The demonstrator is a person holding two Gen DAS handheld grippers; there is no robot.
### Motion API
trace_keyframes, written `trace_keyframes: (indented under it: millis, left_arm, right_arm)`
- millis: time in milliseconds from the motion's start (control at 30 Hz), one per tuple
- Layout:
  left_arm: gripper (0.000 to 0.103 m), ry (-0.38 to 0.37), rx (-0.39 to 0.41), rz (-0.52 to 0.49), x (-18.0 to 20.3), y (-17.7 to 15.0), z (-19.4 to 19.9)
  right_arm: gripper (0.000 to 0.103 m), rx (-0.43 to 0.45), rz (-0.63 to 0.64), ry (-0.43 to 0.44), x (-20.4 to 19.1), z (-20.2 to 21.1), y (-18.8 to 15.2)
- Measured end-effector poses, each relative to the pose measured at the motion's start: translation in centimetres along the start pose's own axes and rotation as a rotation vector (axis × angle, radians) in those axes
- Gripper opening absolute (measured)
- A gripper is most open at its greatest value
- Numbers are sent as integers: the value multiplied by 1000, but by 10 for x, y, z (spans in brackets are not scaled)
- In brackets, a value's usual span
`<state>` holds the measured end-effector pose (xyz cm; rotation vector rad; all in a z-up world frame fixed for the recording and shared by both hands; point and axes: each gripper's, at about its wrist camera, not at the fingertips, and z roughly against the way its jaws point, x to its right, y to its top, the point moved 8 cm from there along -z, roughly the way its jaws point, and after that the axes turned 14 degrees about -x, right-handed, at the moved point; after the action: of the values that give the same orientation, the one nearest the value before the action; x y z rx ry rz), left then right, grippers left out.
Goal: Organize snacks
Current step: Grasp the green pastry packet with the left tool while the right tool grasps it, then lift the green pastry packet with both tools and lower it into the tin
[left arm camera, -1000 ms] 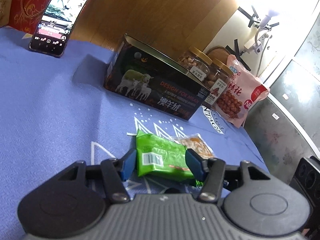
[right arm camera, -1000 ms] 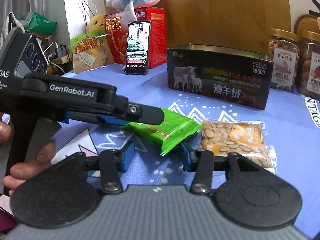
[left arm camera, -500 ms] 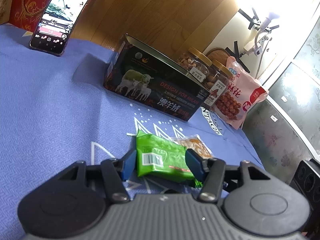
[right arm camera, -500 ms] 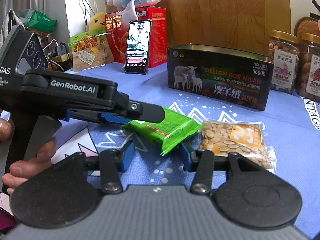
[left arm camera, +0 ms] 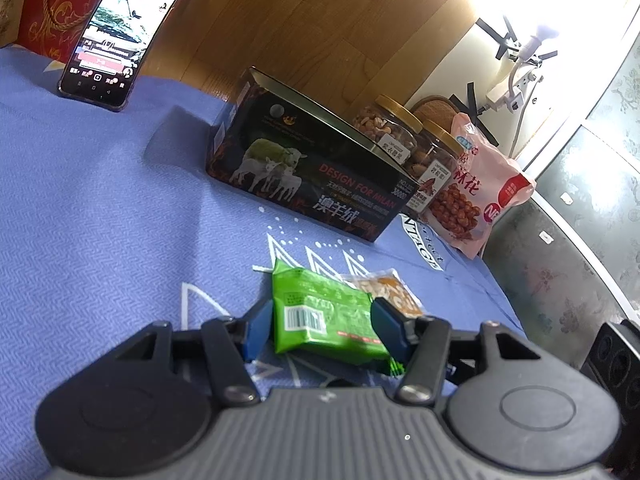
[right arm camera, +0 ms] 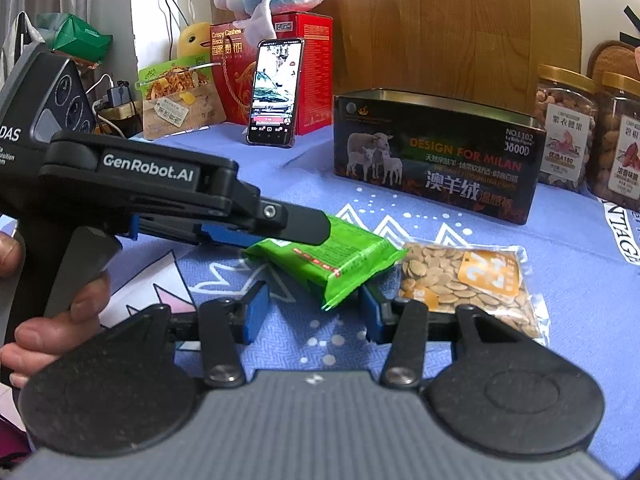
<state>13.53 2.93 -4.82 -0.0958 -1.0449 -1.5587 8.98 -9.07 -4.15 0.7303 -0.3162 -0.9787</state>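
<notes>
Nothing shifted against the earlier frames; both grippers held as before. Left gripper clamped on green snack packet, blue pads pressed to its two sides, far end of packet resting on blue tablecloth. Left gripper seen side-on in right wrist view, gripped by a hand. Right gripper parted to a moderate gap, nothing between its fingers, tips low over cloth just short of packet's corner. Clear seed packet flat on cloth, just beside green one. Farther back: dark tin box, nut jars, pink bag, phone leaned on red box.
</notes>
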Motion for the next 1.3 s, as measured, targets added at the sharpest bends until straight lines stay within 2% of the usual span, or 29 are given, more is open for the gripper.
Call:
trace_keyframes:
  millis: [1300]
  left_arm:
    - [56,-3,1,1,-2,0,-1]
  right_arm:
    - [52,-1,0,5,0,0,-1]
